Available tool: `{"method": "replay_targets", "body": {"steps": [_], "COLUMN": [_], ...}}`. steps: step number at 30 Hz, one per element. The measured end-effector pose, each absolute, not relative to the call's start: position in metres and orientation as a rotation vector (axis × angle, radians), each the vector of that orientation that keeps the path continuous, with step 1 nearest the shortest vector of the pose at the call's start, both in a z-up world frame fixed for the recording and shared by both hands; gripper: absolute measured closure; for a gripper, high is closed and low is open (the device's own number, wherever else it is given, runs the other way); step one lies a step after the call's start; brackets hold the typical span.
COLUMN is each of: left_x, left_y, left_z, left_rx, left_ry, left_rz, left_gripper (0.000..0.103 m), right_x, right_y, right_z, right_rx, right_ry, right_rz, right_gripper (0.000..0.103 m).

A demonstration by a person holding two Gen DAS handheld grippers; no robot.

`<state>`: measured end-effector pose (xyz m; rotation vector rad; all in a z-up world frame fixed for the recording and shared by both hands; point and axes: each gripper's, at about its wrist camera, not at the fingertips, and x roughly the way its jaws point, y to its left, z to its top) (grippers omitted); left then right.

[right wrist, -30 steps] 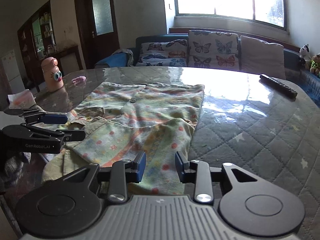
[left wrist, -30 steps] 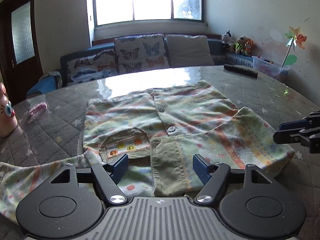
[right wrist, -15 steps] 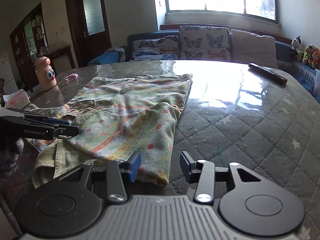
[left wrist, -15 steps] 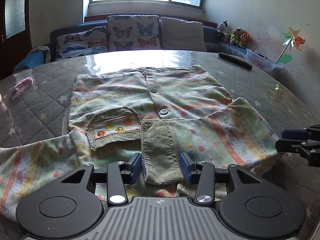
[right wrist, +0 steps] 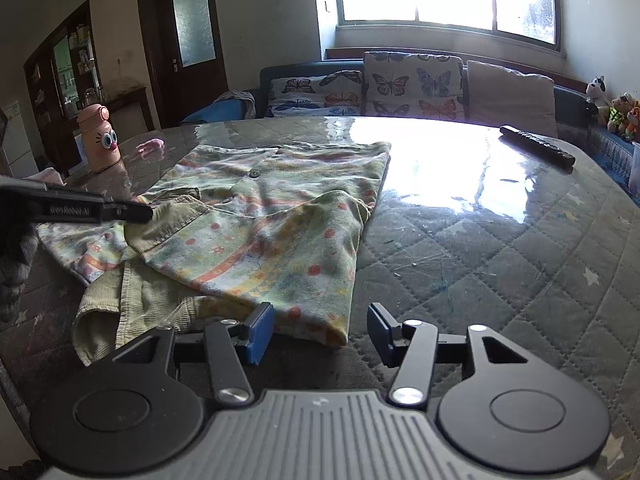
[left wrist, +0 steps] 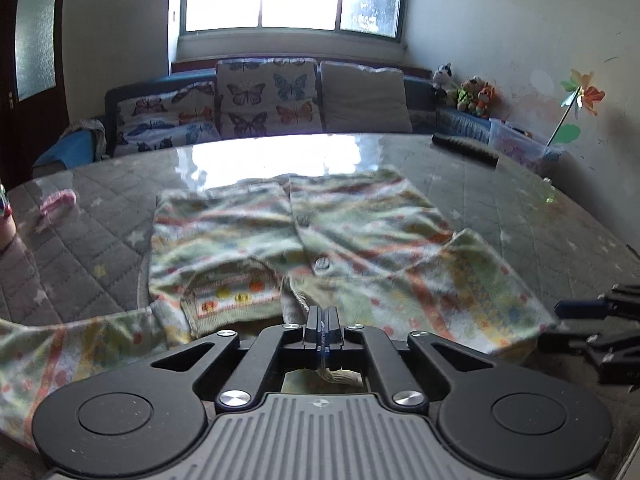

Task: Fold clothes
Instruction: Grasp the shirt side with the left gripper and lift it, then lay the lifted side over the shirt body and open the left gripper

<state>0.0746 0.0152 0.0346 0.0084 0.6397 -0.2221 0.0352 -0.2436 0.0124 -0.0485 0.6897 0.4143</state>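
Since half a second ago the left gripper (left wrist: 321, 322) has closed: its jaws, then apart around the ribbed green cuff (right wrist: 168, 224), are now clamped together on it, while the right gripper (right wrist: 318, 330) has stayed with its jaws apart at the garment's near hem. The quilted, glossy table (right wrist: 500, 248) carries the child's cardigan (left wrist: 360, 232), soft printed knit with buttons, lying flat at the centre with one sleeve (right wrist: 260, 252) folded across its front toward 7 o'clock. I judge the step to be a sleeve fold in progress; next the held cuff likely needs carrying over the body and laying smooth, without dragging the limp cloth. A remote (right wrist: 536, 145) lies at 2 o'clock.
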Motion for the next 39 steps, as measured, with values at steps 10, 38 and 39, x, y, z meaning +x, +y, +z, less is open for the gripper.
{"method": "replay_targets", "body": {"steps": [10,38,39], "left_x": [0.075,0.073,0.074], "left_y": [-0.007,0.034,0.035], "left_z": [0.086,0.042,0.040], "left_rx": [0.048,-0.004,-0.006], "left_ry": [0.490,0.614,0.620], "left_rz": [-0.270,-0.155,-0.152], "left_gripper": [0.102,0.102,0.102], "right_x": [0.034,0.084,0.088], "right_y": [-0.237,-0.225,-0.224], "right_z": [0.011,0.017,0.014], "right_rx": [-0.081,-0.066,-0.070], "right_ry": [0.665,0.679,0.685], "right_rz": [0.400,0.436,0.431], "right_gripper": [0.047,0.078,0.079]}}
